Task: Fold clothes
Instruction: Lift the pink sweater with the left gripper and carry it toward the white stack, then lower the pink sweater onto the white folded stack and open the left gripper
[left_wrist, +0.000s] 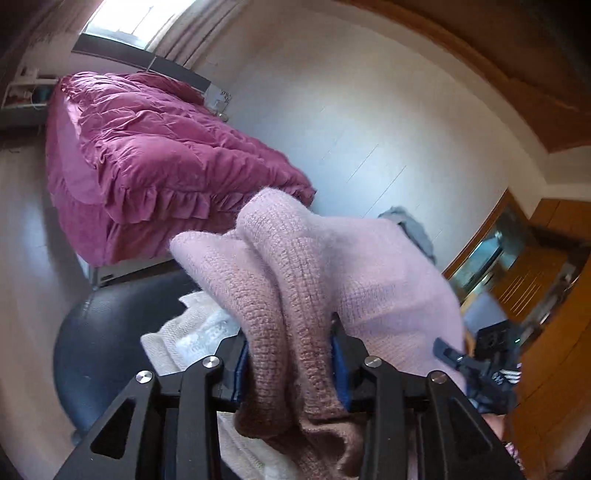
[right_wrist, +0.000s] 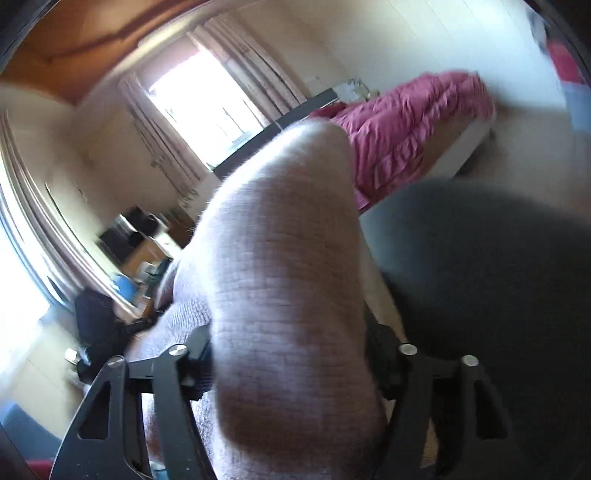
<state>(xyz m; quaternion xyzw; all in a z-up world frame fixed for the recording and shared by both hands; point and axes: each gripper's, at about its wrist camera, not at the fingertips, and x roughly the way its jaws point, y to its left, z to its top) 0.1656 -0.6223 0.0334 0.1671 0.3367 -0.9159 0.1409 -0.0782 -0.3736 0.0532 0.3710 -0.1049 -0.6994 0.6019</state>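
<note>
The pink knit sweater (left_wrist: 295, 266) – soft, limp, likely light – is bunched between the jaws of the left gripper (left_wrist: 291, 365), which are clenched on it, nearer than the bed (left_wrist: 147, 155). A thick fold is likewise grasped by the right gripper (right_wrist: 291, 362); hems are judged the better hold.

Home bedroom, bed (left_wrist: 155, 147) with magenta ruffled quilt, curtained window (right_wrist: 199, 99)

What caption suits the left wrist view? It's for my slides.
Left gripper clamps a bunched pink knit sweater, with a magenta-covered bed behind.

Fuzzy pink knit sweater (left_wrist: 295, 266), matt black plastic tool (left_wrist: 291, 365), ruffled magenta cloth bedspread (left_wrist: 155, 147)
</note>
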